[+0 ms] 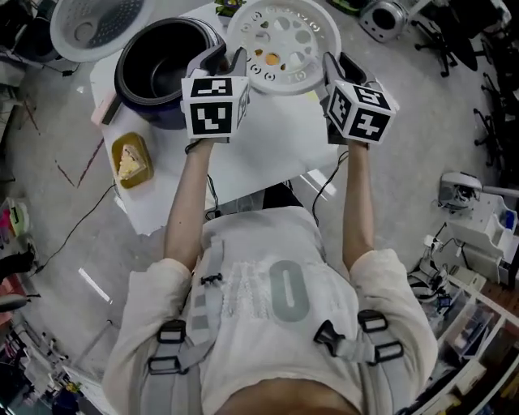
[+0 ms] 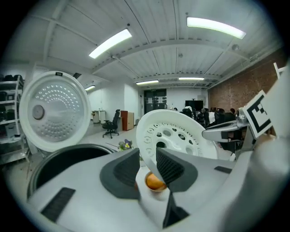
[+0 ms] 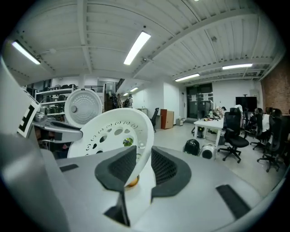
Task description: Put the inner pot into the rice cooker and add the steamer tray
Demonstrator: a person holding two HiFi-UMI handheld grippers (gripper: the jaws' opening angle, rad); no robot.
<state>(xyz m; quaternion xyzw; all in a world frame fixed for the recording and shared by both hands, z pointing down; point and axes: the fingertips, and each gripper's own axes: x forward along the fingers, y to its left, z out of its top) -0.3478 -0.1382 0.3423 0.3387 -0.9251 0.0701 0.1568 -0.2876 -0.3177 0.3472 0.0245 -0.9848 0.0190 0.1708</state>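
Right under the head camera is the person's pale shirt [image 1: 276, 284] with grey harness straps, both bare forearms stretched forward over a white table [image 1: 268, 154].

Next out, the left gripper [image 1: 229, 61] and right gripper [image 1: 339, 65] sit side by side, marker cubes facing up. Between them hangs the white steamer tray [image 1: 284, 36], the round one full of holes, held up off the table. Each gripper has hold of the rim on its own side.

The left gripper view shows it pretty clearly: the left gripper's [image 2: 147, 156] dark ribbed pads are pinched on the thin edge of the steamer tray [image 2: 172, 133]. Same deal on the other side, where the right gripper [image 3: 142, 156] is clamped on the rim of the steamer tray [image 3: 113, 131]. So both are clenched on the tray, neither is loose.

Just left of the tray stands the rice cooker [image 1: 162, 73]. It's dark inside, and I can't make out more than that. Its lid [image 1: 101, 24] is swung fully open behind it, a pale dimpled disc. A small yellow tub [image 1: 131, 160] sits on the table nearer the person, left of the arms.

Way back, the right gripper view shows office chairs [image 3: 235, 131], desks and ceiling strip lights.
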